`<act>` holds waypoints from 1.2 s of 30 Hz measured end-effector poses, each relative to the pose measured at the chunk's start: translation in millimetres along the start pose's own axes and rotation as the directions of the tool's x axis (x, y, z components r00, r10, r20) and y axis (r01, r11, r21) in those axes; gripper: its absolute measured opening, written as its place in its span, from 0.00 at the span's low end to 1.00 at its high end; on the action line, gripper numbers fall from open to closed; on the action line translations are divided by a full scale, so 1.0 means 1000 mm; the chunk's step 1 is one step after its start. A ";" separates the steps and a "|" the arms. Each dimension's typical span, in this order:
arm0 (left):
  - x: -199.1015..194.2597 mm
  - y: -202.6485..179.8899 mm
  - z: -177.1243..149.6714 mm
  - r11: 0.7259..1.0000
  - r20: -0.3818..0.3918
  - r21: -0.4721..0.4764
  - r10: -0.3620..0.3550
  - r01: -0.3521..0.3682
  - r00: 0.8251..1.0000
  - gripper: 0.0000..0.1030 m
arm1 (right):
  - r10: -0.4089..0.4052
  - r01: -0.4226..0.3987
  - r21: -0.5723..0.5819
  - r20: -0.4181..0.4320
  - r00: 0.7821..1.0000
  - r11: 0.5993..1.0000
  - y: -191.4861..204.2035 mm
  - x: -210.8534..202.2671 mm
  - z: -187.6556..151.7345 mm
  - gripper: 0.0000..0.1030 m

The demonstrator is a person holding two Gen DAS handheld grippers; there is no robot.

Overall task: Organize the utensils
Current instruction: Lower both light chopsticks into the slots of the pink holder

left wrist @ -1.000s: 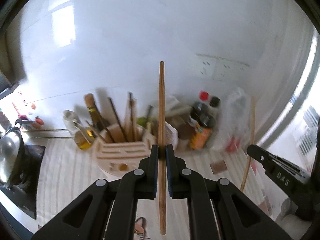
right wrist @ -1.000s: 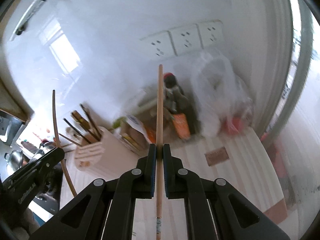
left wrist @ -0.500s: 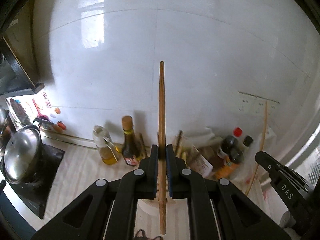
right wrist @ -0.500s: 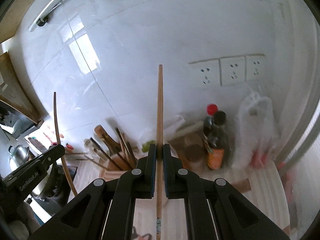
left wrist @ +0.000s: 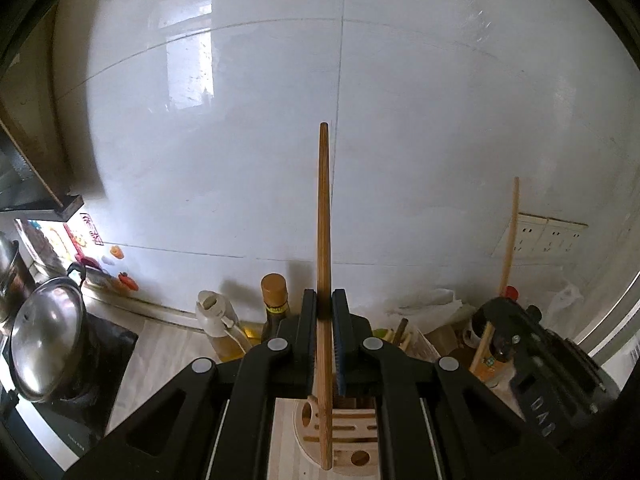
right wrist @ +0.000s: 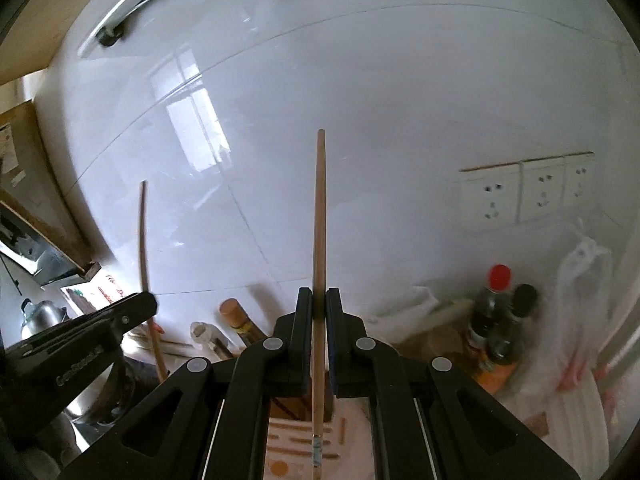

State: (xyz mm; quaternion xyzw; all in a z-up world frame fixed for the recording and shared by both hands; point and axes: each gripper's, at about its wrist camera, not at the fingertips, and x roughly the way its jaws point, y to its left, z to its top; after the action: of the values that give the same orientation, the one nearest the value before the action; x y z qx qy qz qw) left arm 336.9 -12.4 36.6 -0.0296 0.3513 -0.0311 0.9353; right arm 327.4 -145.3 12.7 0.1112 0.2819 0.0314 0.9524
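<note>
White tiled wall (left wrist: 400, 100) above a cluttered counter. Left gripper (left wrist: 324, 316) clamped on a dark chopstick (left wrist: 323, 216); right gripper (right wrist: 319, 312) clamped on a paler chopstick (right wrist: 319, 216). Wooden utensil block (left wrist: 344, 440) at bottom centre. Best lowered upright, tip over a hole, released only once seated.

1. The left gripper (left wrist: 324, 308) is tilted downward, its black jaws clamped on a wooden stick.
2. The right gripper (right wrist: 319, 306), just beside it and tilted likewise, has its jaws closed on a second, paler stick.
</note>
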 end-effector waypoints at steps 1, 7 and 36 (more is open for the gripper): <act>0.004 0.001 0.000 1.000 -0.003 0.001 -0.004 0.004 1.000 0.05 | 0.005 -0.005 -0.002 0.006 1.000 1.000 0.002 0.004 -0.002 0.07; 0.019 0.013 0.000 1.000 -0.015 -0.009 -0.013 0.013 1.000 0.05 | 0.024 -0.024 0.004 0.036 0.999 1.000 0.004 0.022 -0.009 0.07; 0.064 0.033 -0.011 0.989 -0.029 -0.105 -0.105 0.102 0.994 0.05 | 0.081 -0.082 0.003 0.159 0.984 0.997 -0.007 0.050 -0.027 0.07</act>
State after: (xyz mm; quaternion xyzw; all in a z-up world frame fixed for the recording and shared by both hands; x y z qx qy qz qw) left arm 379.2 15.2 -15.7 -0.0956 0.3665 -0.0620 0.9234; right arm 355.0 -140.4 -37.1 0.1292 0.2007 0.0601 0.9692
